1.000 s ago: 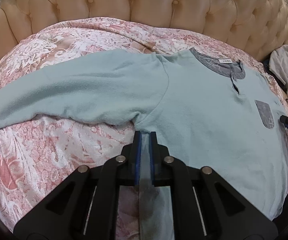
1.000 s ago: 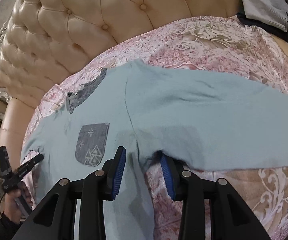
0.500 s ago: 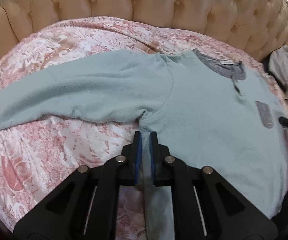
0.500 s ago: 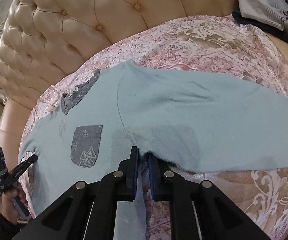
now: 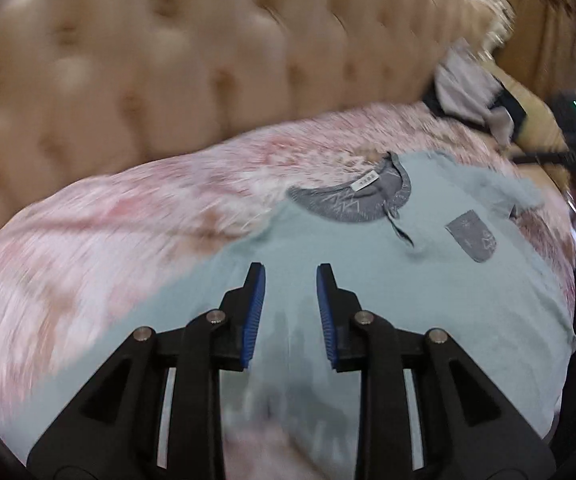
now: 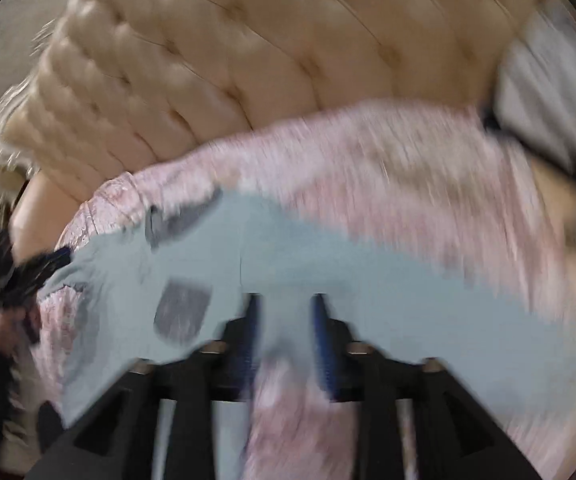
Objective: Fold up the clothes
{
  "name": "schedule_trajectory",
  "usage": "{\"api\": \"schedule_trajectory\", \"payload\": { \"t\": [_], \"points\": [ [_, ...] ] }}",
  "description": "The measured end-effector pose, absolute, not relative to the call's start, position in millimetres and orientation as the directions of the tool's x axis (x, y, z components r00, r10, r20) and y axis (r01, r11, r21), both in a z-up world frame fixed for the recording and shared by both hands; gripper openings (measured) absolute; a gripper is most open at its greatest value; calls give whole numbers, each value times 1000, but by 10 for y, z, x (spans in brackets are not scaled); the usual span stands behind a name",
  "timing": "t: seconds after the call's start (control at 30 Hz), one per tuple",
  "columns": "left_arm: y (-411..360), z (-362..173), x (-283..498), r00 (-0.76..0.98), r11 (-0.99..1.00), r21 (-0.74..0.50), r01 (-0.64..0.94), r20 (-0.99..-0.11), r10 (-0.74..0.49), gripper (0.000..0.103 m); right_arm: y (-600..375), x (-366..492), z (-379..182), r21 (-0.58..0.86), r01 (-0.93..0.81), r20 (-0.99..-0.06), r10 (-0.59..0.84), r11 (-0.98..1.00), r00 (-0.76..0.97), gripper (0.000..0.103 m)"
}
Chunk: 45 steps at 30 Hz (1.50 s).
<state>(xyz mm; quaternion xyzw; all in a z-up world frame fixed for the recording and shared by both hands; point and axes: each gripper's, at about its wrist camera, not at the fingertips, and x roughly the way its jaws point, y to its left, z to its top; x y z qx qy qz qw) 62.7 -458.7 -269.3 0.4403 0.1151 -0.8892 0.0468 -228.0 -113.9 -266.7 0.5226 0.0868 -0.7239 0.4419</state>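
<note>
A light blue long-sleeved shirt (image 5: 368, 280) lies spread on the bed, with a grey collar (image 5: 352, 204) and a grey chest pocket (image 5: 472, 240). My left gripper (image 5: 290, 304) hovers open over the shirt's body below the collar, nothing between its blue pads. The right wrist view is heavily blurred. There the shirt (image 6: 328, 264) and its pocket (image 6: 181, 314) show, and my right gripper (image 6: 285, 328) stands open above the cloth near the armpit. The other gripper (image 6: 33, 276) appears at the far left edge, held by a hand.
A pink floral bedspread (image 5: 127, 240) covers the bed, backed by a tufted beige headboard (image 5: 167, 60). A pile of grey and dark clothes (image 5: 472, 92) sits at the bed's right end.
Both grippers were shut on the shirt's side seams half a second ago; both now stand open and have swung upward and inward quickly, blurring the views.
</note>
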Motion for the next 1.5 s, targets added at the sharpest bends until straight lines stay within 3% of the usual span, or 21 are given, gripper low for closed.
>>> {"api": "schedule_trajectory", "payload": {
  "t": [0.03,0.37,0.63,0.67,0.7,1.0,1.03,1.07,1.1,1.13,1.17,1.2,1.43,1.5],
  "points": [
    [-4658,-2751,442,-590,-974,-168,152,-806,48,30,-1281,-2400,-2706,331,751,-839,-543,-571,-43,55],
    [-4917,-3134,-368,-459,-987,-162,-22,-875,153,30,-2130,-2937,-3104,365,822,-866,-484,-438,127,55],
    [-5052,-3329,-566,-390,-947,-321,-6,-871,298,29,-2079,-3139,-3205,401,789,-865,-476,-465,160,55],
    [-5083,-3324,-567,-386,-944,-330,7,-872,302,20,-2066,-3140,-3211,406,789,-864,-475,-461,167,55],
    [-5114,-3320,-567,-382,-941,-339,20,-872,306,5,-2056,-3133,-3211,412,789,-861,-477,-456,175,55],
    [-5161,-3165,-548,-429,-942,-331,54,-860,277,5,-2230,-2944,-3275,432,813,-854,-466,-390,230,55],
    [-5175,-3145,-539,-442,-942,-329,65,-856,268,5,-2245,-2919,-3285,423,821,-858,-461,-385,226,49],
    [-5199,-3129,-538,-454,-938,-339,74,-849,271,6,-2263,-2896,-3289,402,832,-866,-452,-382,211,23],
    [-5223,-3114,-537,-466,-933,-349,82,-841,274,12,-2279,-2883,-3298,387,838,-873,-445,-384,200,8],
    [-5223,-3091,-522,-479,-930,-360,77,-831,282,17,-2291,-2893,-3316,386,834,-877,-439,-396,197,4],
    [-5206,-3080,-511,-485,-932,-355,71,-829,279,35,-2302,-2900,-3330,382,831,-880,-433,-405,193,4],
    [-5184,-3076,-505,-488,-935,-349,65,-828,275,47,-2313,-2901,-3335,373,833,-883,-430,-408,185,4],
    [-5027,-3248,-650,-430,-939,-336,77,-861,273,45,-2311,-2941,-3312,353,822,-886,-441,-446,142,4],
    [-4966,-3295,-685,-408,-943,-325,78,-873,267,29,-2300,-2933,-3318,348,825,-888,-438,-446,138,4]
  ]
}}
